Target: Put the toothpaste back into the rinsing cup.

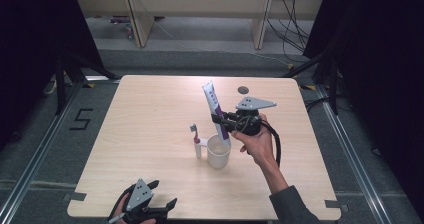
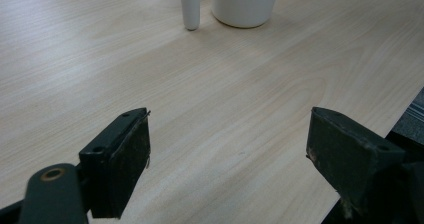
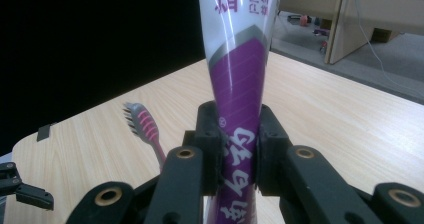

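A white and purple toothpaste tube (image 1: 213, 100) stands nearly upright with its lower end in a white cup (image 1: 218, 154) at the middle of the table. My right gripper (image 1: 220, 121) is shut on the tube (image 3: 239, 79) just above the cup's rim, jaws pressing both sides (image 3: 239, 146). A toothbrush (image 1: 196, 140) with a pink and grey head (image 3: 142, 121) stands upright against the cup's left side. My left gripper (image 1: 164, 194) rests open at the table's front edge, nothing between its jaws (image 2: 227, 159), facing the cup (image 2: 245, 4) and brush handle (image 2: 190, 6).
The wooden table (image 1: 150, 109) has a small dark round spot (image 1: 243, 89) near its far edge. Black frame posts and cables (image 1: 292, 29) stand beyond the table, and a "5" mark (image 1: 81, 119) lies on the floor at the left.
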### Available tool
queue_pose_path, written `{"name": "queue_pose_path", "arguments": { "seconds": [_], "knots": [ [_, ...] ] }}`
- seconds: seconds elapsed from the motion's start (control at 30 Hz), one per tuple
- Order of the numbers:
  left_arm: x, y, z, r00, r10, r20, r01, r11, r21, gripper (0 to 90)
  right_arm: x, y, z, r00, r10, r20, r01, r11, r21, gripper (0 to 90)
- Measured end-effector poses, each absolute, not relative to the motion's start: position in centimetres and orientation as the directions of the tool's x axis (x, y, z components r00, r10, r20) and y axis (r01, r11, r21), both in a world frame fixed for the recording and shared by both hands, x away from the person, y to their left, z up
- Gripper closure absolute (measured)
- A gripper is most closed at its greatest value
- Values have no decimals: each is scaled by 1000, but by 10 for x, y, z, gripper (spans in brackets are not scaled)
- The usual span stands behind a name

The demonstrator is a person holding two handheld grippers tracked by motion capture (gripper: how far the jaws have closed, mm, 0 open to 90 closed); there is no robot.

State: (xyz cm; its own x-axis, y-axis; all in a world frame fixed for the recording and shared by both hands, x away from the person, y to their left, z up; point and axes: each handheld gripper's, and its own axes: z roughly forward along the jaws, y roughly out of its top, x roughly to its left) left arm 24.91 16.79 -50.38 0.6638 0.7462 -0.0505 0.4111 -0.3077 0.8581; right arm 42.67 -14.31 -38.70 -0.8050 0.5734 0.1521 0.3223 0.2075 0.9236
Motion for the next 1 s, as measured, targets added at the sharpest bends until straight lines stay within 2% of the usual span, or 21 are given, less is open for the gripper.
{"name": "queue_pose_path", "arguments": {
  "seconds": [0.33,0.43,0.5,1.0],
  "knots": [
    [249,168,-504,665,745,-52,413,-308,857,173,423,-140,-403,-801,578,158,333,211,919,770],
    [249,167,-505,660,748,-63,412,-291,863,173,423,-139,-409,-823,552,137,304,222,926,770],
    [249,167,-505,661,748,-62,410,-292,864,173,419,-137,-412,-808,568,158,332,217,918,769],
    [249,167,-505,667,743,-57,411,-304,859,173,416,-135,-434,-832,551,70,288,321,902,768]
  ]
}}
